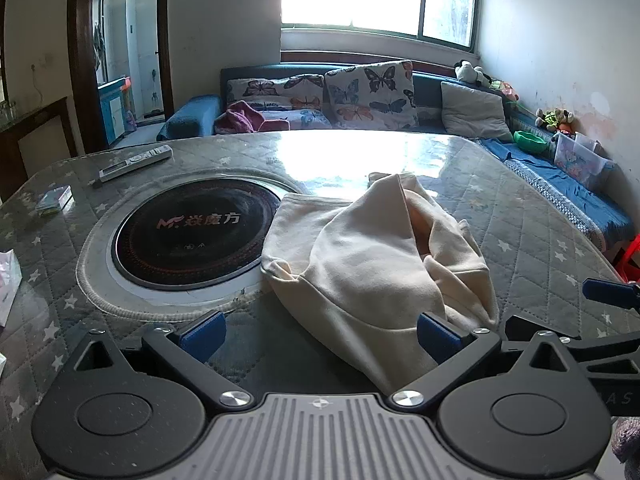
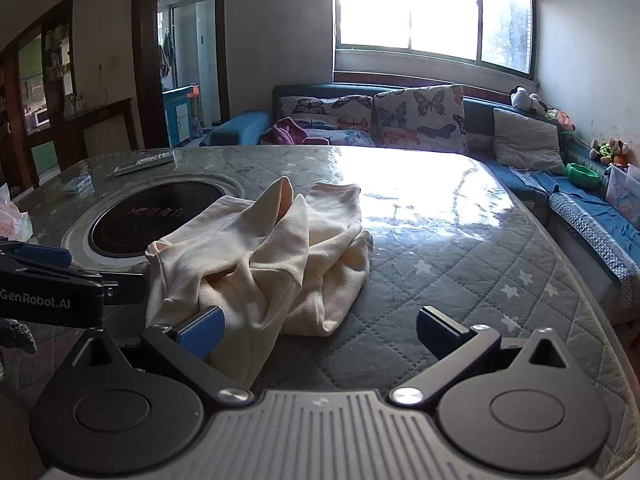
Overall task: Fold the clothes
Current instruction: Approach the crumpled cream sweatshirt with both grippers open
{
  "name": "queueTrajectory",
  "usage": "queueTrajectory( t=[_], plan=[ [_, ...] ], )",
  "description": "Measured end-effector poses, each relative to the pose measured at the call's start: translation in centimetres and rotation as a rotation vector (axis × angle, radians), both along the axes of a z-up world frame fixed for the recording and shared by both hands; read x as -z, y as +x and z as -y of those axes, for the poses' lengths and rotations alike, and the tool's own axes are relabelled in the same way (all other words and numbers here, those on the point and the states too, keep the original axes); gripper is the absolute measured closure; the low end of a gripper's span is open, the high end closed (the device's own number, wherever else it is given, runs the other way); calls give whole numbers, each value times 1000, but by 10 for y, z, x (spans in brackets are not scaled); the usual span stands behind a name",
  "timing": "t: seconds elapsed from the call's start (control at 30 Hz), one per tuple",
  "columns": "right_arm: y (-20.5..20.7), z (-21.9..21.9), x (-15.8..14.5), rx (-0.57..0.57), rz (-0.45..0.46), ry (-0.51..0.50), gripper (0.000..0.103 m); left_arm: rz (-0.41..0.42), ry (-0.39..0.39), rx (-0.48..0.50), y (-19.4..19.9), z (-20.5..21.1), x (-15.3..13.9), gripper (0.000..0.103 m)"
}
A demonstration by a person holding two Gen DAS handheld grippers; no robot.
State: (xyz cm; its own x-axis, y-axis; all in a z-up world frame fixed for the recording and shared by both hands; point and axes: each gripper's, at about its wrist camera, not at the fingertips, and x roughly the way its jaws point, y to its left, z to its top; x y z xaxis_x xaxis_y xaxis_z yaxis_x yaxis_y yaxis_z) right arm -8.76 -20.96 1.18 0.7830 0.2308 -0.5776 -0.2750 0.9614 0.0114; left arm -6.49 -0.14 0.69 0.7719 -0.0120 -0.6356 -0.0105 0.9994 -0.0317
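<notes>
A cream garment lies crumpled on the quilted grey table, partly over the edge of a round black cooktop. My left gripper is open, low at the near edge of the cloth, its right finger against the hem. In the right wrist view the same garment is bunched ahead and to the left. My right gripper is open too, its left finger beside the cloth's near fold. The left gripper shows at the left edge there.
A remote control and a small packet lie at the table's far left. A white bag sits at the left edge. Behind the table runs a blue sofa with butterfly cushions, soft toys and a green bowl.
</notes>
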Motion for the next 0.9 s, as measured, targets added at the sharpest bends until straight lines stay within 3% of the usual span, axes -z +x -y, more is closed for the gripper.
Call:
queueTrajectory(
  t=[0.9],
  plan=[
    [56, -2, -6, -4, -17, -22, 0, 26, 49, 50, 72, 15, -12, 0]
  ],
)
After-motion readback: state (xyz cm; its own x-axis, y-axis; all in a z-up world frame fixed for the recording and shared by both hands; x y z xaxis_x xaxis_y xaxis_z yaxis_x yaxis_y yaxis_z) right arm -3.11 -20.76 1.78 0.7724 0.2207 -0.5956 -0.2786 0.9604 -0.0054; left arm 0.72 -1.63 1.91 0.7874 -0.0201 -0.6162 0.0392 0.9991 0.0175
